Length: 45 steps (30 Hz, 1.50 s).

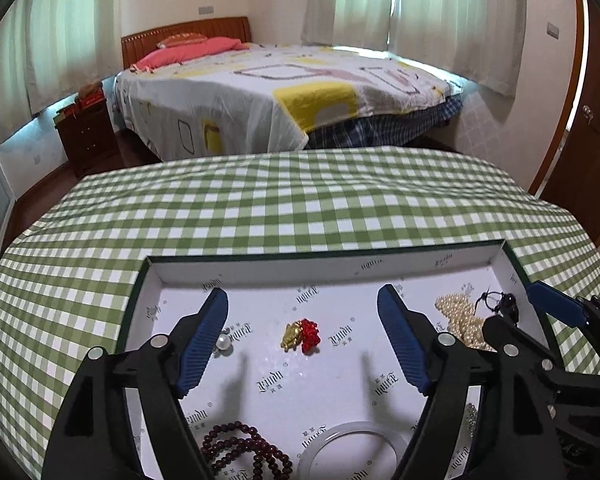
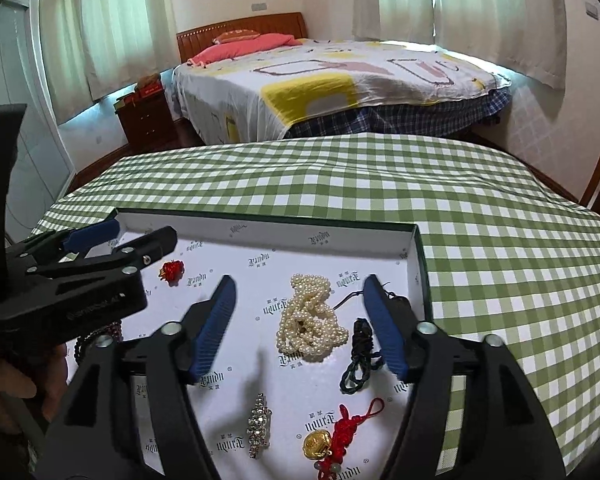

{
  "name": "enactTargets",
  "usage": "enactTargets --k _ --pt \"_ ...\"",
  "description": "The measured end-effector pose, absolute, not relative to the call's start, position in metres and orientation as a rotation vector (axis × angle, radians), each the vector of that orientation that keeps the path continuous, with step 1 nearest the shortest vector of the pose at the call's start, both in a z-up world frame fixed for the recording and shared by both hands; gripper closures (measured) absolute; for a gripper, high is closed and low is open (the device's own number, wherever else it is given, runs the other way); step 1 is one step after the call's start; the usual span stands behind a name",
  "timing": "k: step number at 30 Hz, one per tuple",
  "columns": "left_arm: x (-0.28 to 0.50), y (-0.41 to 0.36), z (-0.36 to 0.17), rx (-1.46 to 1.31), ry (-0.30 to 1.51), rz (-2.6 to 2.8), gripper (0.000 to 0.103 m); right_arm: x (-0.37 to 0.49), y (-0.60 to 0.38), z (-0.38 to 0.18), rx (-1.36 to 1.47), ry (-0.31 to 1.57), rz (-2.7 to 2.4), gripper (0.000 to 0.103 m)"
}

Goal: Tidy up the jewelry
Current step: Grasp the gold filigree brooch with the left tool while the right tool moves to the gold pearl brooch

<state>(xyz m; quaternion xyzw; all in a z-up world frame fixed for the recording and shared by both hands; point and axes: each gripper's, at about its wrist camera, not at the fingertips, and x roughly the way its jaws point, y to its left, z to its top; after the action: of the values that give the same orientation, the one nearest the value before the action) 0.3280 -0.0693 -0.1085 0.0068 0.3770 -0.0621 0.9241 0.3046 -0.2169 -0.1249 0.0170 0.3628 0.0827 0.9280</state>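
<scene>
Green-checked tablecloth (image 1: 284,200), cream pearls (image 2: 312,320)

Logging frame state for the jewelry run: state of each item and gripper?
left gripper: jaws open, empty, over box
right gripper: jaws open, empty
box: open, lidless
pearl necklace: bunched in box
dark red bead string: coiled
black cord: tangled
white bangle: flat
rhinestone clip: flat
</scene>
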Motion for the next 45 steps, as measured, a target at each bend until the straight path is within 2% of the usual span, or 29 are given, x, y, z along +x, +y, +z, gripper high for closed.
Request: enactTargets --k 4,14,28,33,45 --pt "0.324 -0.068 -0.104 0.020 0.752 -0.122 0.027 0.302 -0.220 -0.123 0.043 0.740 0.159 0.030" --pt "0.297 -0.060 -0.086 0.014 0.697 -0.105 0.027 0.275 -0.225 -0.104 0.057 0.686 0.151 0.029" --pt "0.210 -0.025 -0.055 -0.010 0.581 -0.046 0.024 0.191 -0.228 -0.084 0.041 0.623 0.137 0.029" --pt "0.183 -0.011 -0.062 -0.034 0.586 -0.031 0.024 0.161 -0.226 -0.093 0.030 0.617 0.131 0.029" --pt "0.133 -0.008 -0.125 -0.039 0.695 -0.048 0.024 0.118 -0.236 -0.134 0.040 0.676 0.090 0.029"
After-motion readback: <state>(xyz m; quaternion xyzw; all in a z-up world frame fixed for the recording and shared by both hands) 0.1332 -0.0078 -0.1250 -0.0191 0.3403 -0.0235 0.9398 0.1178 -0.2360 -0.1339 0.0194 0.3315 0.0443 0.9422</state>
